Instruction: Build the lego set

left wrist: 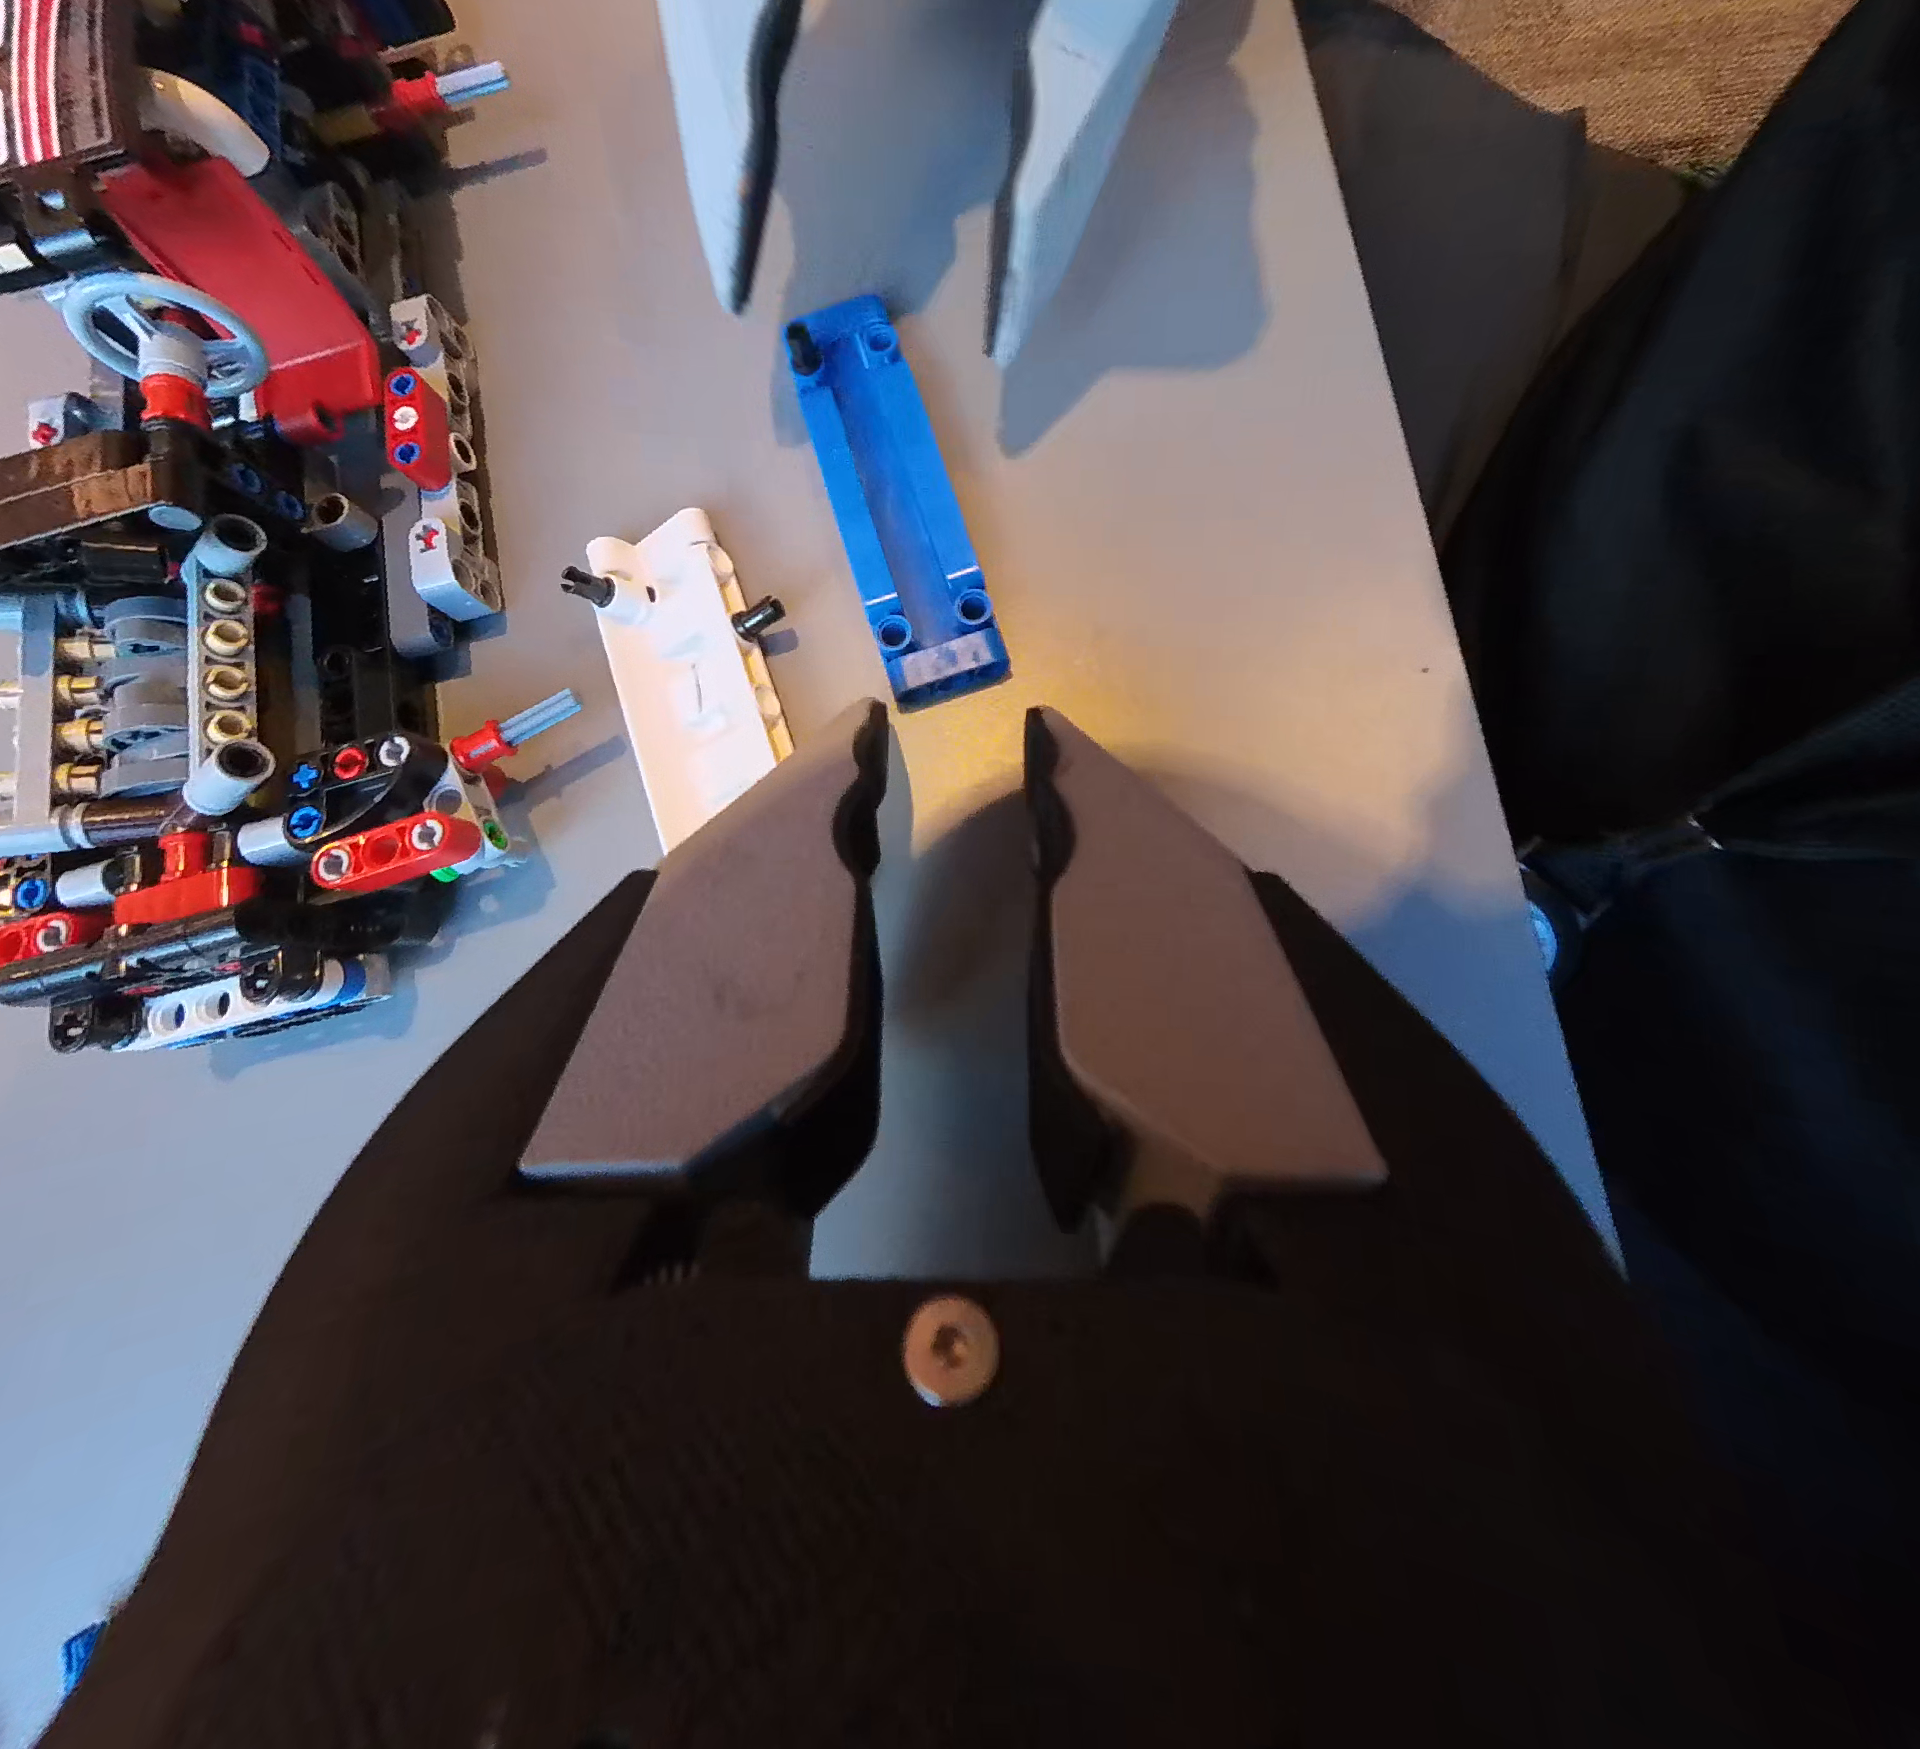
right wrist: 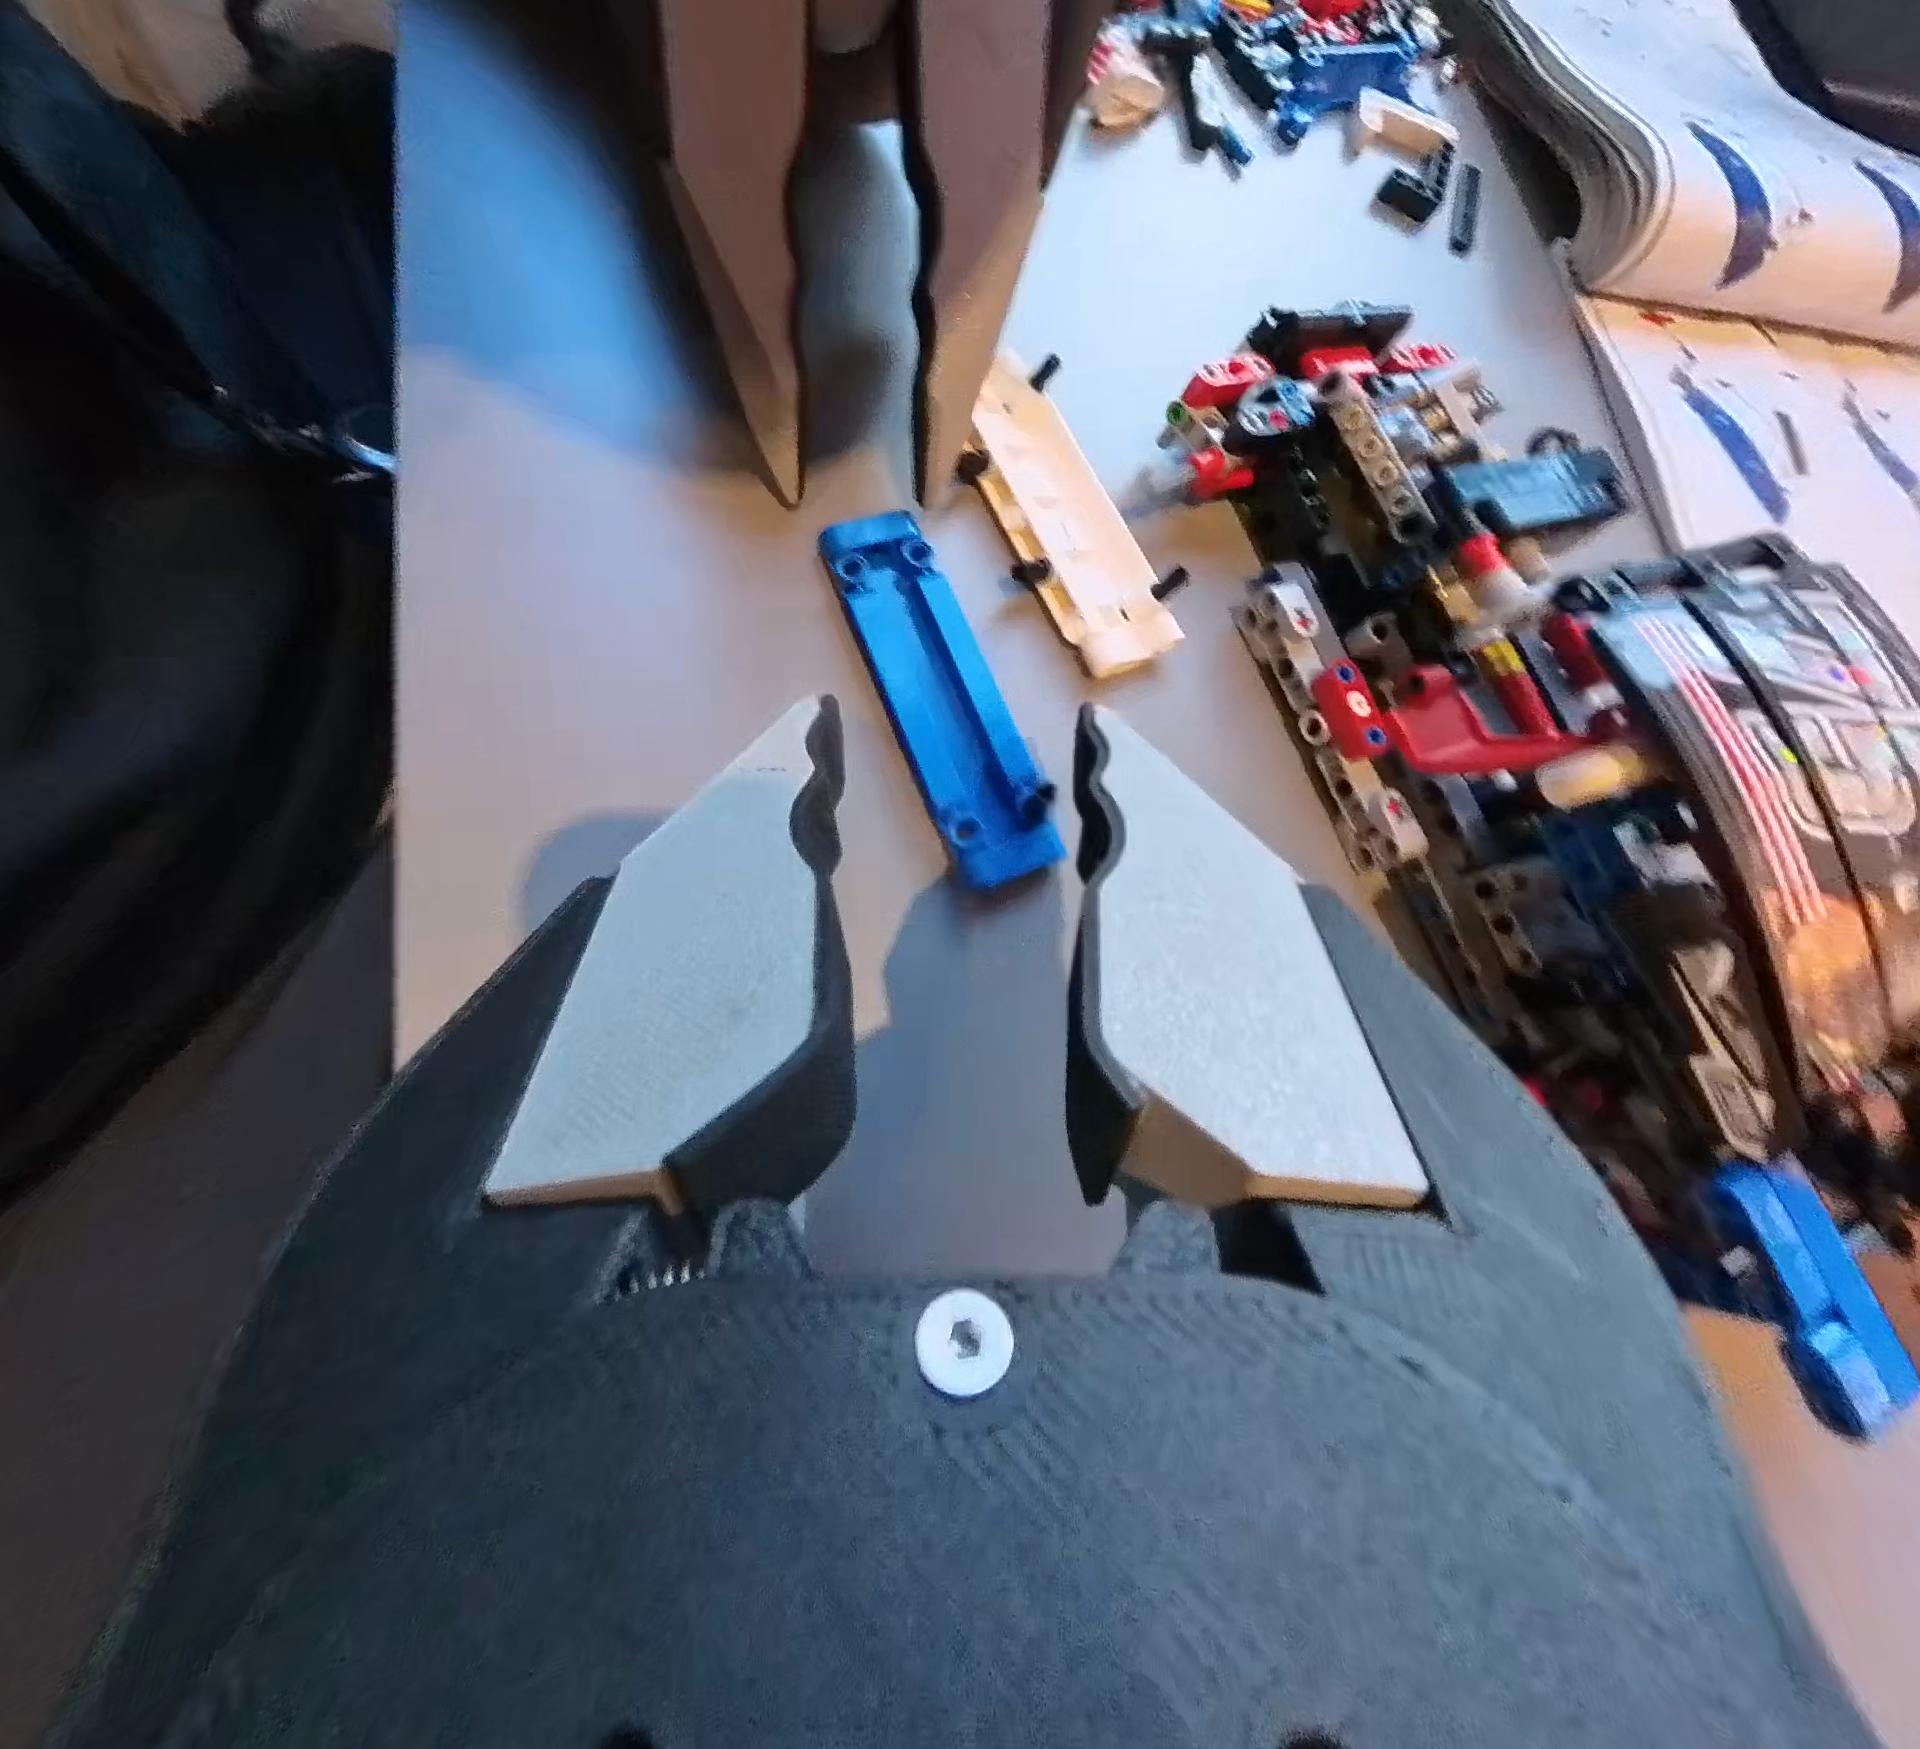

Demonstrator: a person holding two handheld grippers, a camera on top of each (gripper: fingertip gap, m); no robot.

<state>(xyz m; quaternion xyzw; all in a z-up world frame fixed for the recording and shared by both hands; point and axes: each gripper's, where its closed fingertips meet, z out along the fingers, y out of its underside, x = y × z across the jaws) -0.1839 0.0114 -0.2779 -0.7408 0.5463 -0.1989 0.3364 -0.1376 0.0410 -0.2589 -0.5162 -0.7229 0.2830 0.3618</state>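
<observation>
- Left wrist view: left gripper (left wrist: pixel 956 712) low over the pale table (left wrist: pixel 1195 556), jaws spread with bare tabletop between them, pinching nothing.
- Just beyond those fingertips, blue panel (left wrist: pixel 899 520) lying flat on the table, long axis running away from the camera, near end close to the tips but apart from them.
- At the panel's far end, right gripper (left wrist: pixel 868 328) coming down from the top of the frame, also spread, tips straddling that end without gripping it.
- Left of the blue panel and apart from it, white panel (left wrist: pixel 691 660) flat on the table with black pins (left wrist: pixel 758 617) sticking out of its edges; near end hidden behind the left finger.
- Farther left, partly built vehicle (left wrist: pixel 229 494) in black, red and grey, with a grey steering wheel (left wrist: pixel 161 328) and striped stickers at its far end.
- Right wrist view: same blue panel (right wrist: pixel 940 697) seen from the other end, near end lying between the spread right fingertips (right wrist: pixel 956 712); looks untouched, though blur makes contact hard to rule out.
- Left gripper (right wrist: pixel 862 494) at the far end of the panel, tips close above the table.
- White panel (right wrist: pixel 1070 536) to the right, model (right wrist: pixel 1507 660) farther right, loose parts pile (right wrist: pixel 1278 16) far across the table, open instruction booklet (right wrist: pixel 1714 224) at far right.
</observation>
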